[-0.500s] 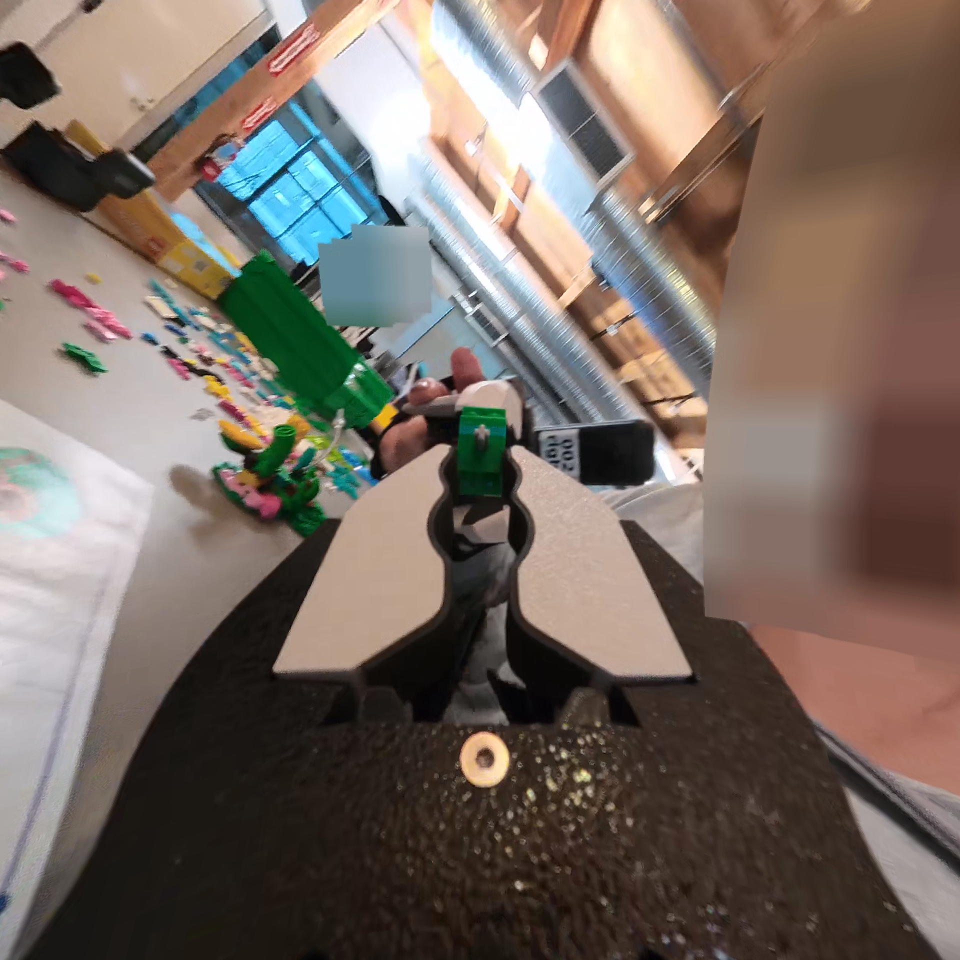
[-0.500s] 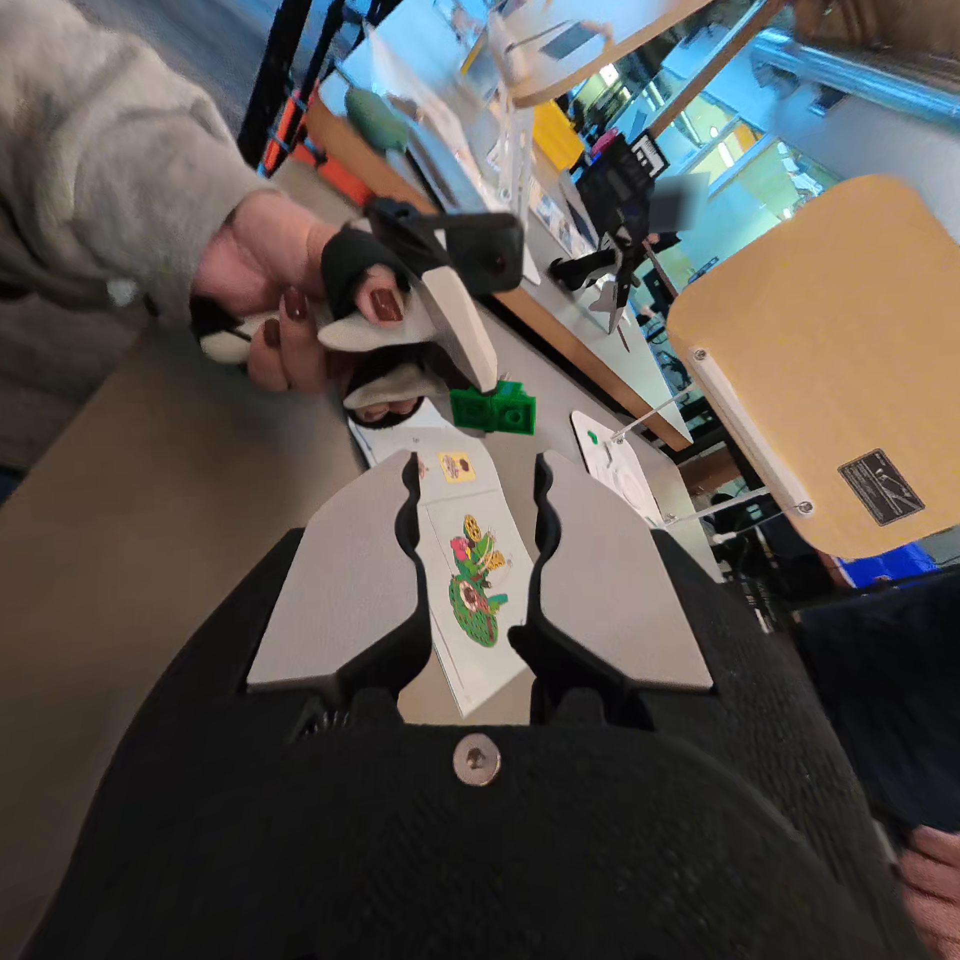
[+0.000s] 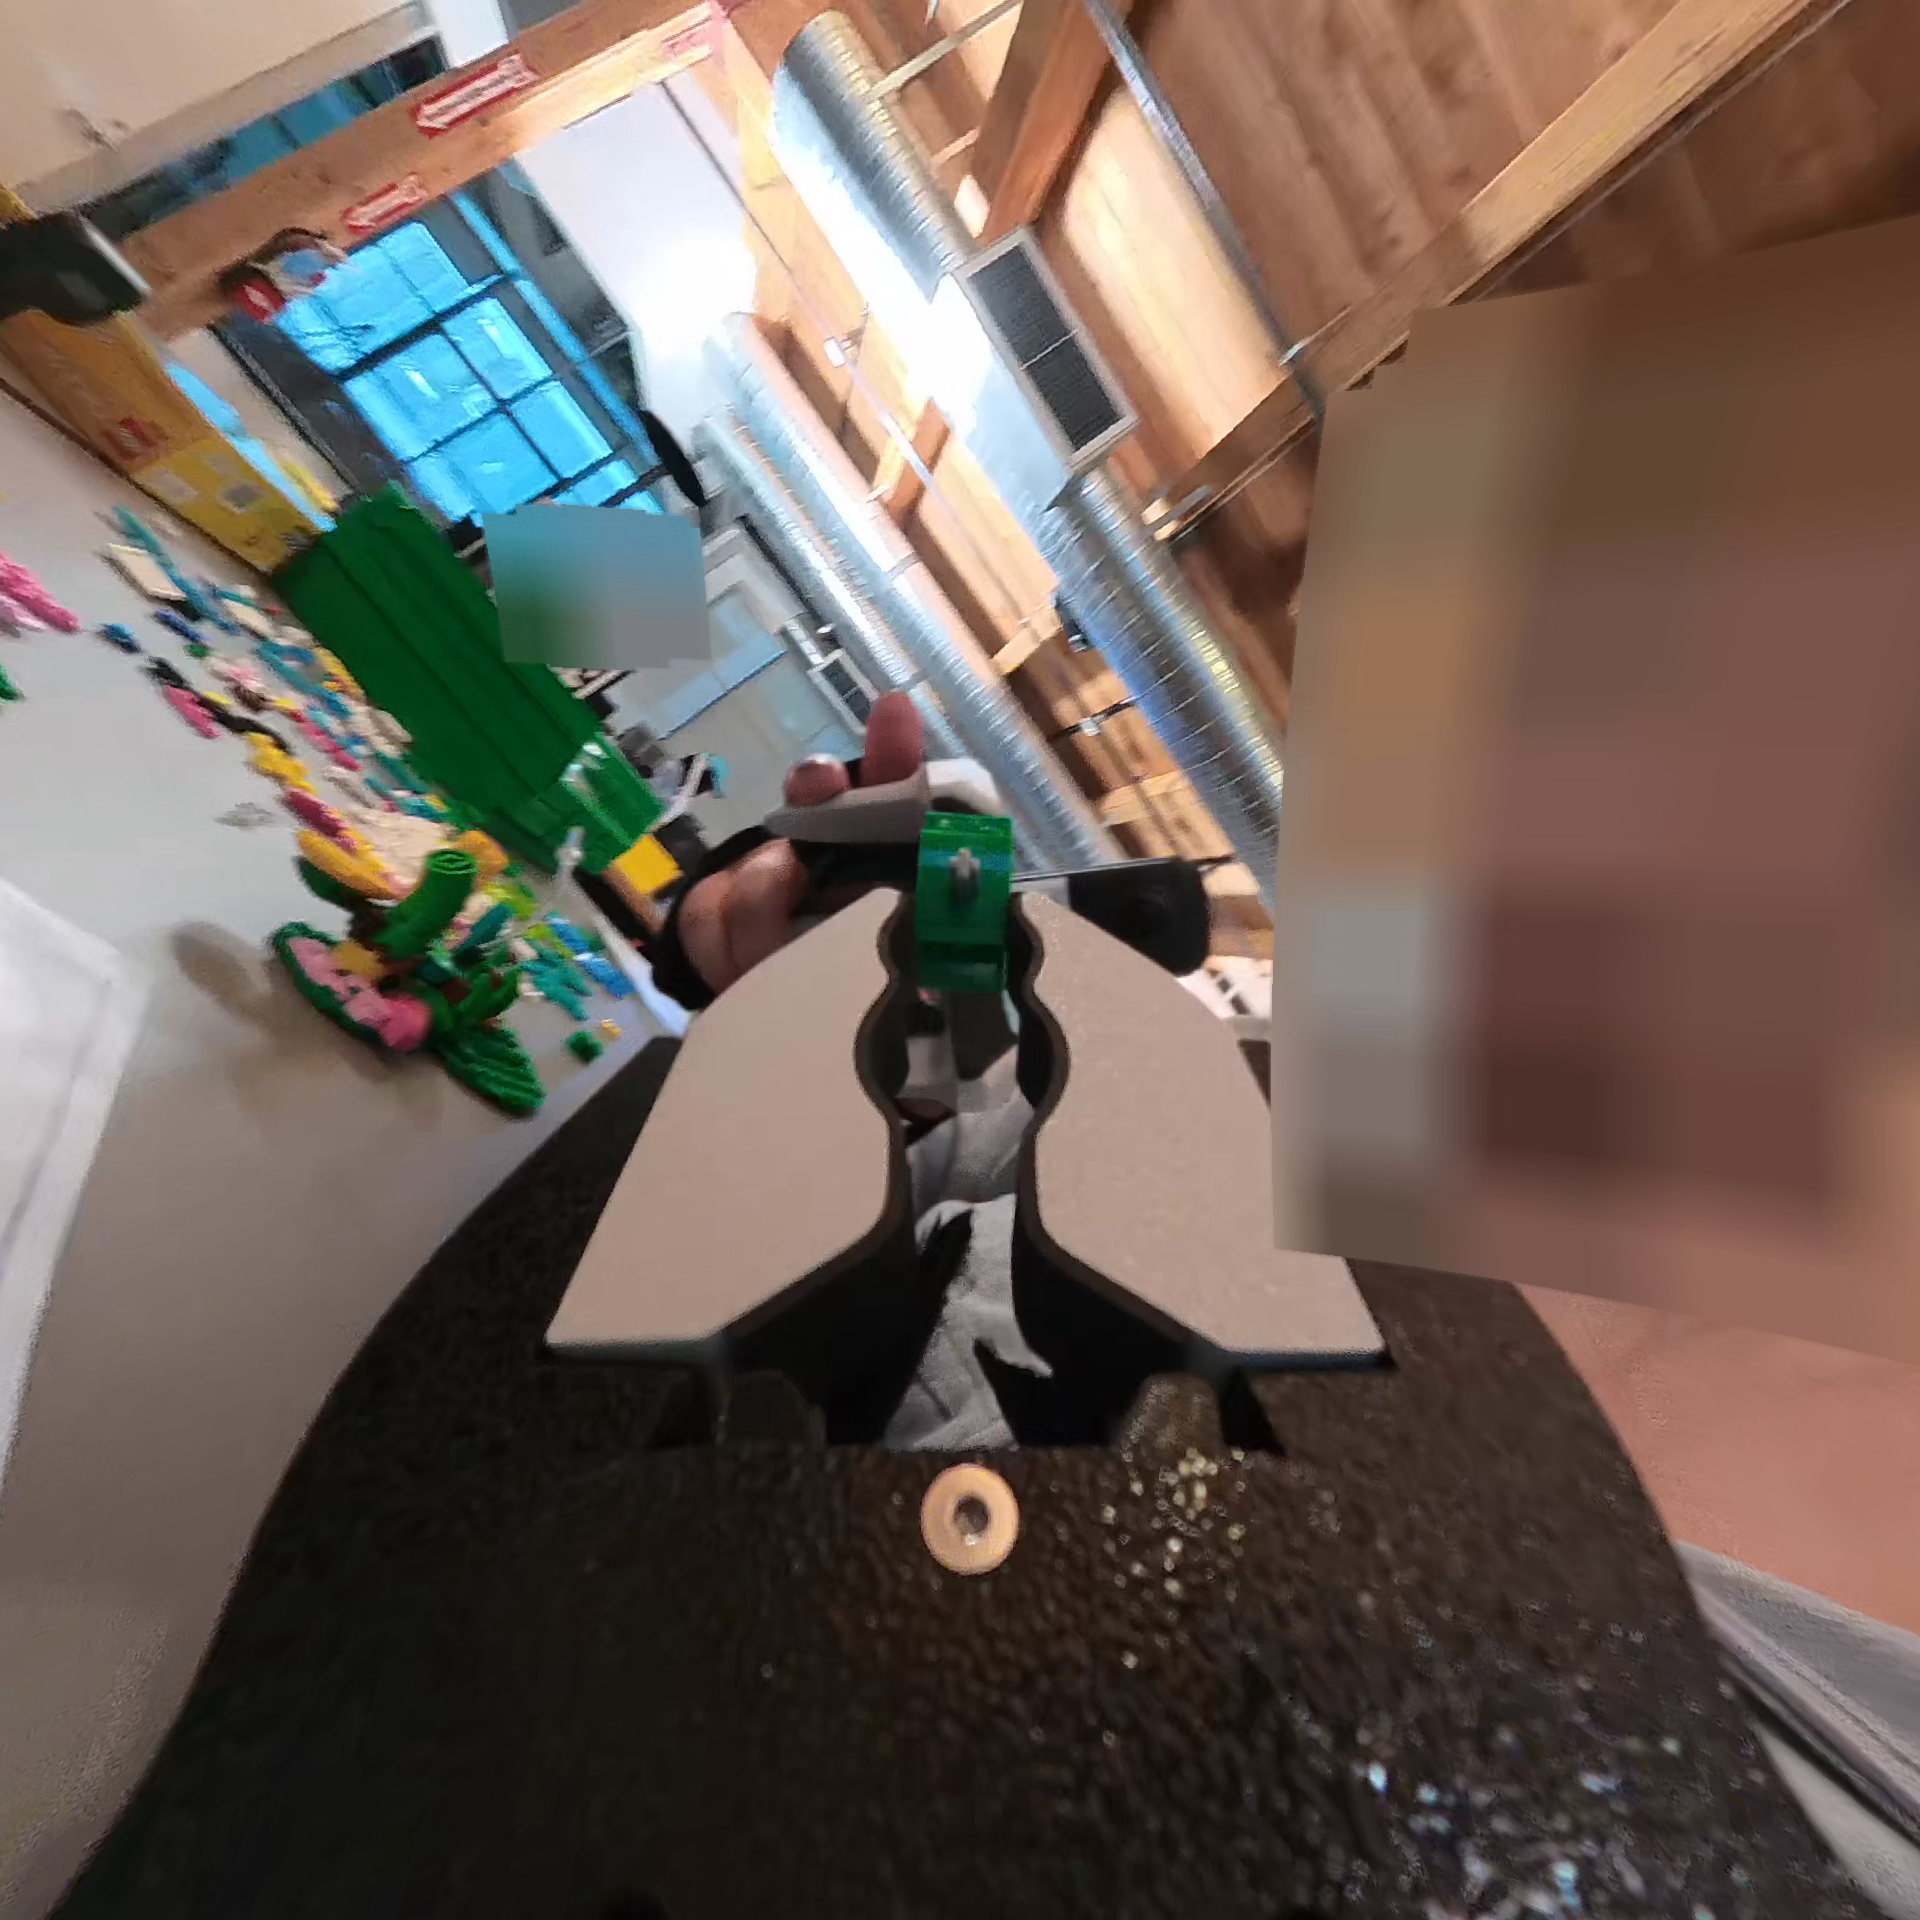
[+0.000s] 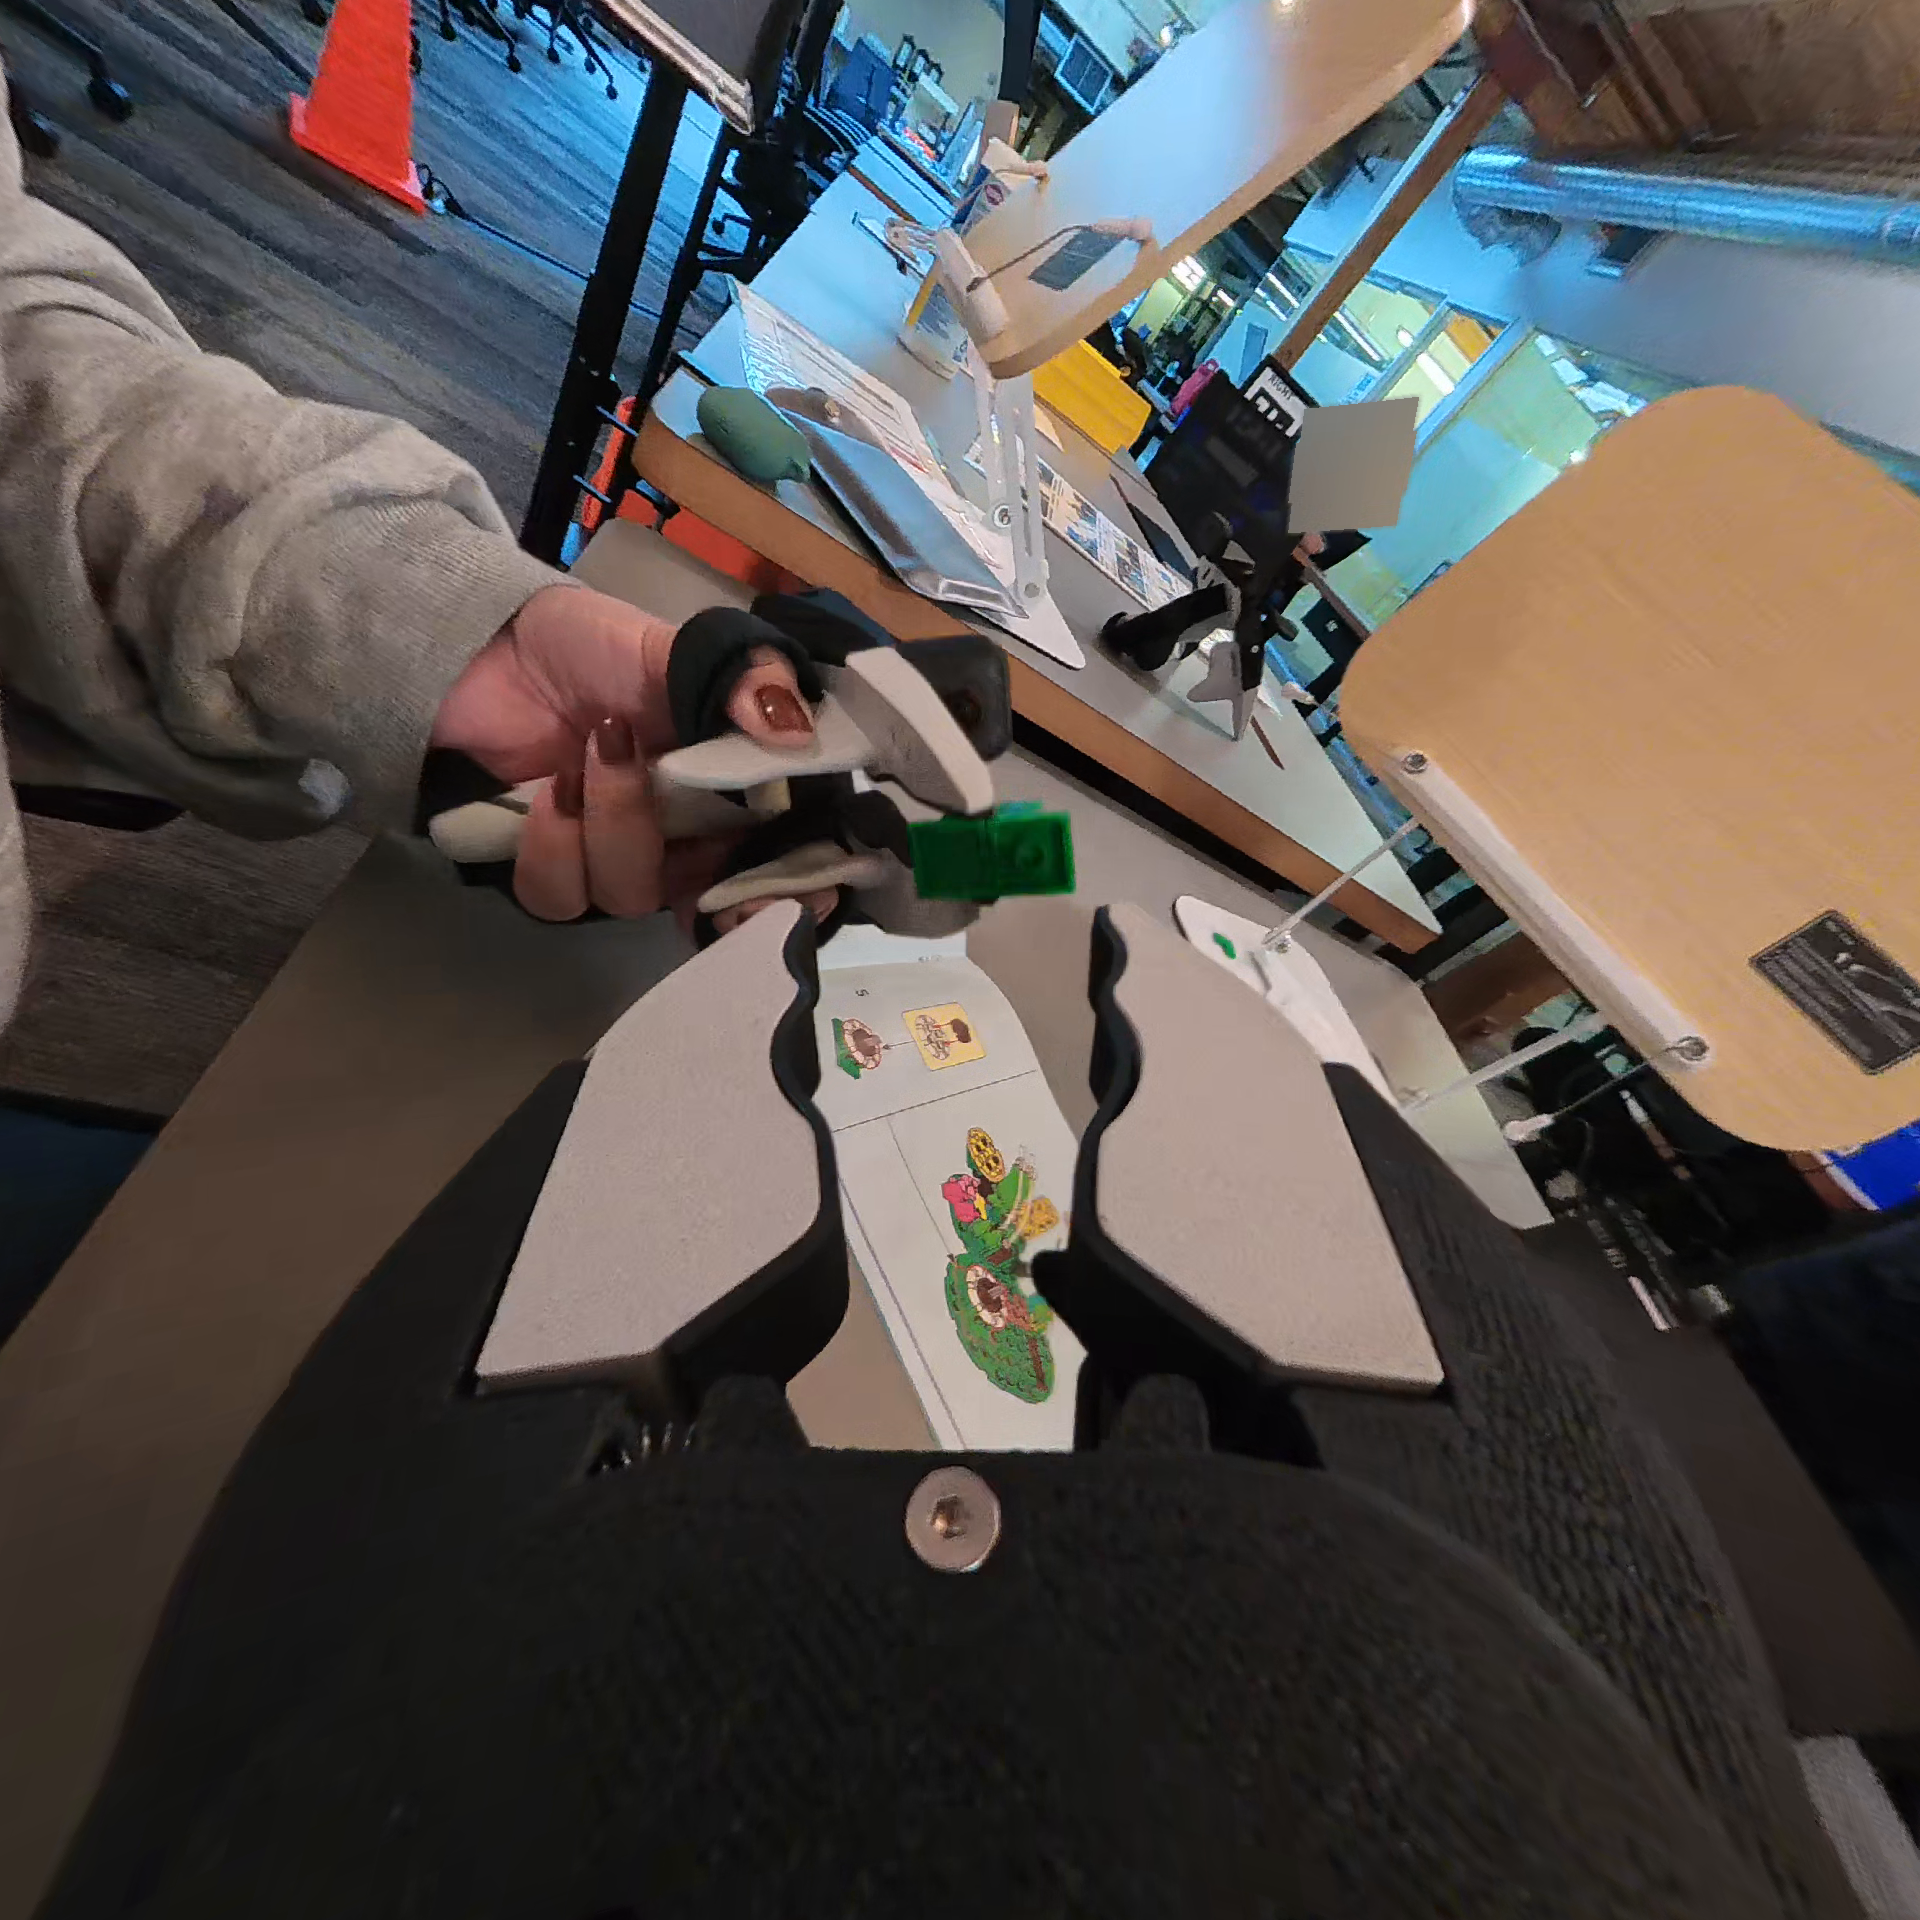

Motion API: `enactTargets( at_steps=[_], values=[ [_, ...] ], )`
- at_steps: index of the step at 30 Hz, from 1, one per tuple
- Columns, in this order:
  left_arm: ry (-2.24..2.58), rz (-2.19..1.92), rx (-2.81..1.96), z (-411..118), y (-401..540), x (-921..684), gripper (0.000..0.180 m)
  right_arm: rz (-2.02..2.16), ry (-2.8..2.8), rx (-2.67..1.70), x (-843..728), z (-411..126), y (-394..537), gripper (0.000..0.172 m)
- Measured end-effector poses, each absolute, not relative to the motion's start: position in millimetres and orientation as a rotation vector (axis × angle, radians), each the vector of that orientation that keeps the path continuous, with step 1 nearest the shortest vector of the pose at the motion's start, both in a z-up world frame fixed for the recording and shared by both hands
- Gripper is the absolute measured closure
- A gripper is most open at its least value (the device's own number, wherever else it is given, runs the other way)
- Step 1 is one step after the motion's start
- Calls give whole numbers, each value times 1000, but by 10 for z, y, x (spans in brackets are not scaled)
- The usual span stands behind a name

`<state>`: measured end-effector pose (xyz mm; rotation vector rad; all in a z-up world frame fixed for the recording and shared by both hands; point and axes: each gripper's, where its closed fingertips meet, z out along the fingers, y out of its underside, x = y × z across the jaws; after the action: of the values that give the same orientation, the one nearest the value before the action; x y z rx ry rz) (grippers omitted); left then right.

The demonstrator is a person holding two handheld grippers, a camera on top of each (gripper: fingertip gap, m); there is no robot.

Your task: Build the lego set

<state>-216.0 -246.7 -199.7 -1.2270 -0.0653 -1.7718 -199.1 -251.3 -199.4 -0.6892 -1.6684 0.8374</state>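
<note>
1. Gripping a green brick in my left gripper: both pads press its sides near the tips, and the brick sticks out past them.
2. My right gripper has its fingers spread wide with nothing between them. The brick hangs in the air just beyond its tips, held from the left by the other gripper.
3. Under the right fingers lies an instruction sheet on the table. In the left view a small flower build and loose bricks sit well apart on the tabletop.
4. Risk, my judgement: the left hold is only on one end of the brick, so a push from the right fingers could pivot it or pop it out.
5. Risk: if it is two pieces joined, a side load could split them.
6. Risk: a dropped brick would fall on the sheet or roll off the table edge.
</note>
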Motion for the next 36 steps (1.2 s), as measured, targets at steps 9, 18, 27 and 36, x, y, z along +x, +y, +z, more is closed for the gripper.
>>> enactTargets(
  at_steps=[9, 18, 27, 36],
  values=[
    [333, -1230, -1725, -2463, -2490, -1927, 164, 843, -1791, -635, -1848, -2151, -2568, 107],
    [852, -512, -2150, -3163, -2564, -1847, 164, 884, -1924, -824, -1675, -2522, -2559, 114],
    [1010, -383, -2255, -3403, -2631, -1800, 163, 887, -1939, -918, -1598, -2724, -2569, 119],
    [995, -352, -2253, -3435, -2695, -1787, 163, 947, -1937, -975, -1561, -2891, -2642, 120]
  ],
)
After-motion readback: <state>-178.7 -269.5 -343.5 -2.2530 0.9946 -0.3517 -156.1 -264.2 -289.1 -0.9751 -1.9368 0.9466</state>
